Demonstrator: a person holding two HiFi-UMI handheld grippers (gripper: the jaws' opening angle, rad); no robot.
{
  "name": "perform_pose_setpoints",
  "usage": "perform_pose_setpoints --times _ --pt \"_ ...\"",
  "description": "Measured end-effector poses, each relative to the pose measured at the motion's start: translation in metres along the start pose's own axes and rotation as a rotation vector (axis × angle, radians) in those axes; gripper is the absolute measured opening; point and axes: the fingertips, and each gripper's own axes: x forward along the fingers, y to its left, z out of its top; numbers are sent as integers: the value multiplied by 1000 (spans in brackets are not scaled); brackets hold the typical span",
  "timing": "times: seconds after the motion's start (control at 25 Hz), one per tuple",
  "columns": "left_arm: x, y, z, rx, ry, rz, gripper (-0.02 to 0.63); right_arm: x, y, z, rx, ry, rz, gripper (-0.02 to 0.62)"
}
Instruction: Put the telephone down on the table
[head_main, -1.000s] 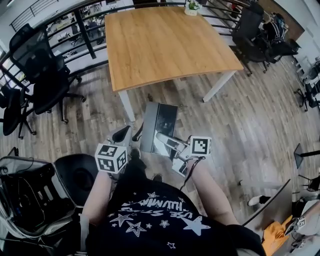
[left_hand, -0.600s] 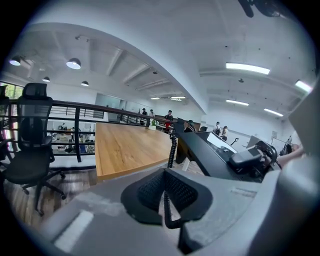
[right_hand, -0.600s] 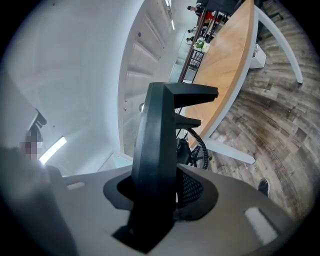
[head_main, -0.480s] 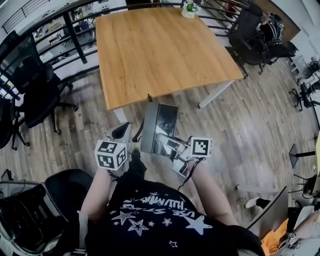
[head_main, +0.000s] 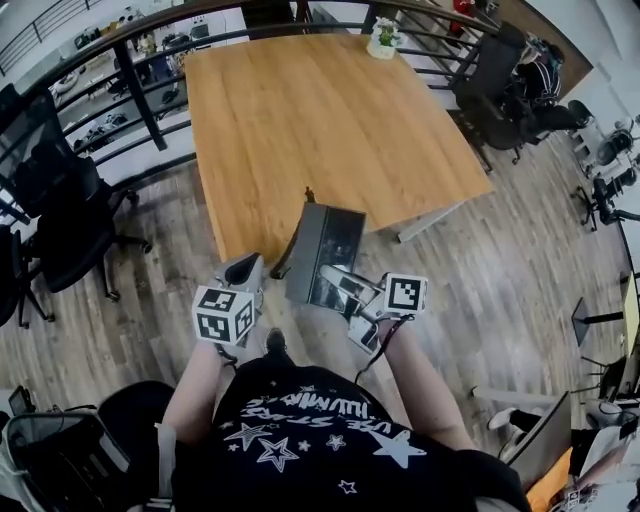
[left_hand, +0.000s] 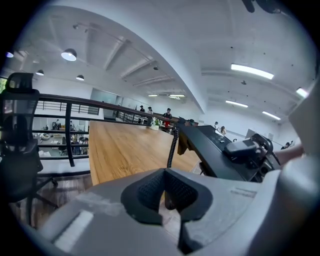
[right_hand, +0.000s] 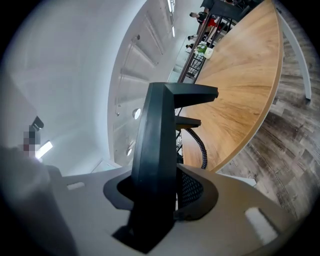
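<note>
nearest you, your forearms reach out from a dark star-printed shirt (head_main: 310, 440), with one hand-held gripper in each hand. your right hand-held gripper (right_hand: 162, 186) is clamped on the telephone (head_main: 322, 250). its jaws stand partly apart, with the dark slab of the telephone's body wedged edge-on between the pads at its near end. from that grip the telephone juts forward, face up, held in the air above the wooden floor (head_main: 520, 260). in the head view its far end shows against the near edge of the table (head_main: 320, 110), and it is not set down there. your left hand-held gripper (left_hand: 165, 175) rides just left of the telephone, apart from its body. its pads are drawn together at the tips, with nothing plainly held between them. the coiled cord (left_hand: 172, 147) drops from the telephone's far end just beyond those tips; whether it touches them can't be made out. straight ahead of both hand-held grippers spreads the table's wide wooden top on white legs. a small potted plant (head_main: 383, 38) stands at its far edge. a dark railing (head_main: 140, 90) runs behind the table. black office chairs (head_main: 50, 190) stand well off to the left of your left hand-held gripper, and more stand far ahead to the right of the right one.
</note>
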Motion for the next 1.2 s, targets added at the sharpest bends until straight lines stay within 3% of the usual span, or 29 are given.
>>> perform_pose_setpoints --times 0.28,0.4,0.6,0.92,1.2 --pt "12 26 -10 -17 27 -53 2 48 -2 7 17 -6 8 160" --pt "14 39 -11 -27 34 -52 2 60 -6 5 52 -1 2 160" --pt "16 53 -13 -26 34 -38 2 63 -15 9 20 2 -1 160" --pt "38 82 11 -77 71 17 2 87 -35 60 50 38 -43 160" --pt "77 102 36 -74 57 68 2 104 -60 102 81 81 -65 160"
